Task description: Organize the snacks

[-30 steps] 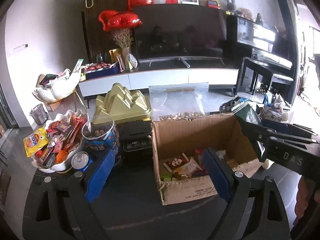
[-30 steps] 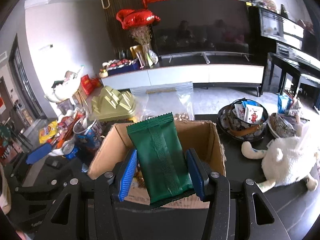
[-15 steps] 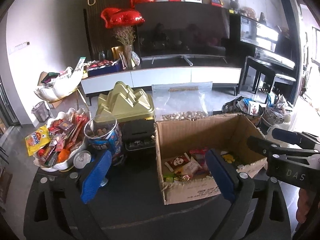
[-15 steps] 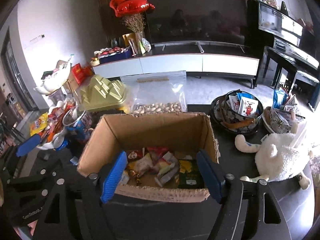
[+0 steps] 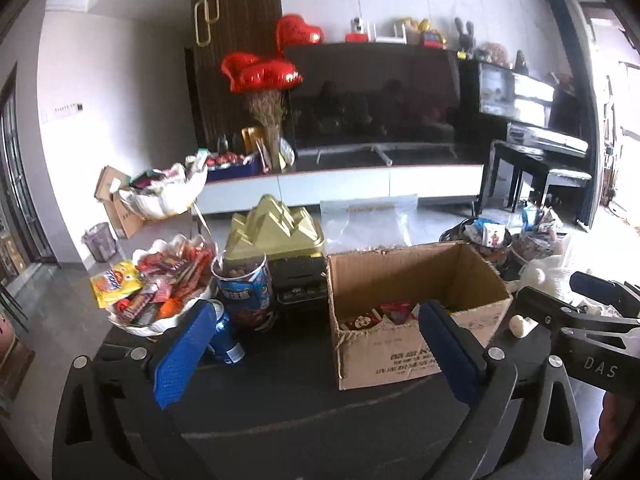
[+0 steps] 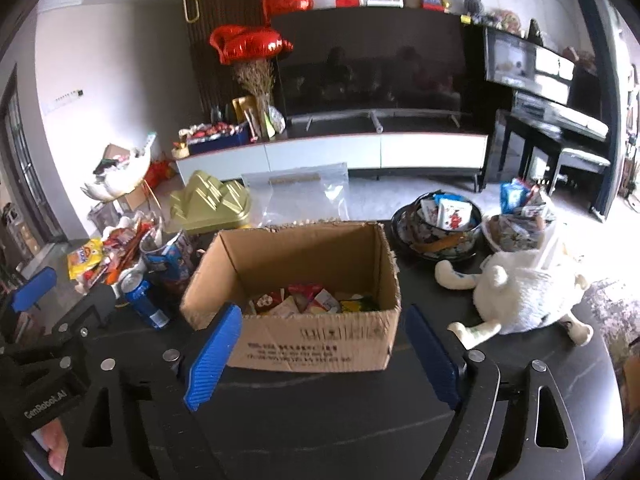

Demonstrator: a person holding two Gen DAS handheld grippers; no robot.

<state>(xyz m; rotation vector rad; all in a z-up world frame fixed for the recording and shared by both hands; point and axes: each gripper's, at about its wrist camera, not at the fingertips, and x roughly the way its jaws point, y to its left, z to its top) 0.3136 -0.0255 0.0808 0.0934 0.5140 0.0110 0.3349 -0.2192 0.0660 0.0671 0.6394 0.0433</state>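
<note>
The dark, glossy worktop (image 6: 320, 420) carries everything. At its middle stands an open brown cardboard box (image 6: 312, 344) with printed lettering on its front wall; inside lie assorted small snack packets (image 6: 304, 300) in red, white, yellow and green, low on the box floor. To the right of the box lies a white plush toy animal (image 6: 520, 296), and behind that a dark patterned round bowl (image 6: 436, 236) filled with more packets. Behind the box stand a clear zip-top plastic bag (image 6: 300, 196) and a gold ridged tin (image 6: 208, 204). To the left sits a white scalloped dish (image 5: 160, 320) heaped with red and yellow wrapped snacks, beside it a blue paper tub (image 5: 244, 292), and a blue drink can (image 5: 224, 336) lying tilted near the left tongs.

The right tongs (image 6: 320, 356) have just been opening; their blue pads stand wide with nothing between them, just in front of the box. The left tongs (image 5: 316, 352) have also just been opening and are spread wide and empty, over the worktop at the box's left front corner.
</note>
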